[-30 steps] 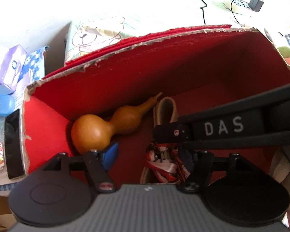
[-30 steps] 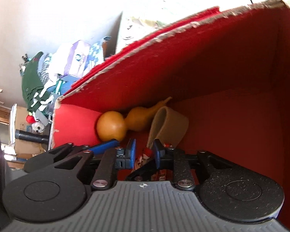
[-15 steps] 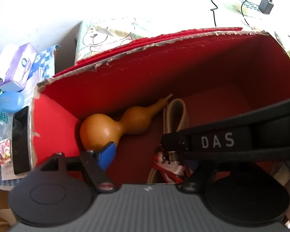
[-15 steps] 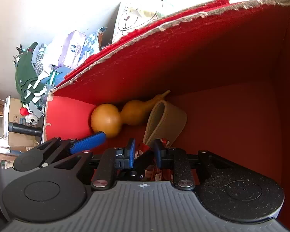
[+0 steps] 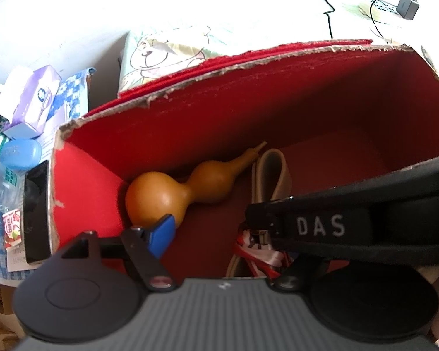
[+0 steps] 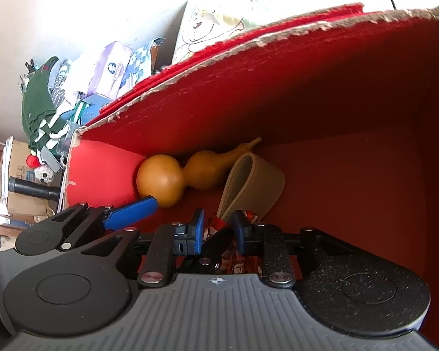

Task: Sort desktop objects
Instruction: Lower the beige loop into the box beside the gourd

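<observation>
- Box (image 5: 292, 93), red-lined card, torn pale rim; open top, seen from above in both wrist views. Also (image 6: 351, 93).
- Gourd (image 5: 178, 187), tan, two-lobed, lying on its side on box floor against far wall, big lobe toward left corner, stem pointing right. In right wrist view (image 6: 172, 178).
- Strap loop (image 5: 270, 172), beige, folded; just beside gourd's stem end, on box floor. Right wrist view (image 6: 251, 184) shows it curled, standing on edge.
- Red/white ribbon item (image 5: 257, 251), glossy, on box floor nr front; partly hidden, exact kind can't tell. Right wrist view (image 6: 234, 251): sits between right gripper's blue pads.
- Left gripper (image 5: 225, 234): inside box, fingers wide apart. Left blue pad (image 5: 161, 234) just in front of gourd's big lobe; touching or not, can't tell. Right finger hidden behind other tool.
- Right gripper (image 6: 218, 229): inside box, pads (image 6: 197, 231) close together w/ small gap, ribbon item and a dark clip-like part in the gap; firm pinch or not, can't tell. Its black body, marked "DAS" (image 5: 320, 225), crosses left wrist view from right.
- Surrounds, left of box: purple carton (image 5: 33, 99), blue oval case (image 5: 20, 153), black phone-like slab (image 5: 35, 213) against box's outer wall, green garment (image 6: 39, 99).
- Behind box: bear-print cloth (image 5: 164, 52); charger w/ black cable (image 5: 406, 5) far right.
</observation>
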The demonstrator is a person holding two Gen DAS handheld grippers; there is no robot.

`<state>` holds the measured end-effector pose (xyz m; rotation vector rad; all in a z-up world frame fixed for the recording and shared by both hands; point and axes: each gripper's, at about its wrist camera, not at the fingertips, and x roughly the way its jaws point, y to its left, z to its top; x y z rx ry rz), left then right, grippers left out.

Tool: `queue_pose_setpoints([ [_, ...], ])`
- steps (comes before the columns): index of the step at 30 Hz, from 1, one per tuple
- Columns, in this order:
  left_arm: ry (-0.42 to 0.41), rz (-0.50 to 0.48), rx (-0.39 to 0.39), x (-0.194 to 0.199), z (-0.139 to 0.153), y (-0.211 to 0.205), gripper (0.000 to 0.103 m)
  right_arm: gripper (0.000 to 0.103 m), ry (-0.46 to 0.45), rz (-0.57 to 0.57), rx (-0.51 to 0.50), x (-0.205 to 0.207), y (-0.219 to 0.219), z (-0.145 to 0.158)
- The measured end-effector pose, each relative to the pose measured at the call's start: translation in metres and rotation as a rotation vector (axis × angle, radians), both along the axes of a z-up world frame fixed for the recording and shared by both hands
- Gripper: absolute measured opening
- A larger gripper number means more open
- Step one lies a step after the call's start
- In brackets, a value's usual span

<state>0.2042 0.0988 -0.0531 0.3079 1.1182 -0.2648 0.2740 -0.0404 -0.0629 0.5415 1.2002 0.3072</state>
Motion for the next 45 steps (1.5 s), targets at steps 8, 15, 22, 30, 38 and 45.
queue_pose_setpoints([
  [8, -0.04, -0.007, 0.028, -0.003, -0.001, -0.003, 0.079, 0.026, -0.012, 0.03, -0.004, 0.002, 0.004, 0.001],
  [15, -0.008, -0.009, 0.02, 0.002, -0.005, 0.0, 0.079, 0.027, 0.014, 0.011, 0.009, 0.005, 0.005, -0.003],
  [22, -0.054, 0.006, -0.001, 0.001, -0.002, 0.006, 0.082, 0.027, -0.027, -0.036, 0.059, 0.0, -0.001, -0.001],
  [30, -0.041, 0.055, -0.02, 0.01, -0.008, 0.016, 0.075, 0.026, -0.039, -0.151, 0.019, -0.003, -0.007, 0.0],
  [38, -0.078, 0.056, 0.008, 0.001, 0.0, 0.013, 0.072, 0.026, 0.056, -0.108, -0.04, 0.009, 0.003, -0.01],
  [45, -0.063, 0.045, 0.027, 0.0, 0.002, 0.005, 0.071, 0.015, 0.057, -0.08, -0.017, 0.011, 0.005, -0.013],
])
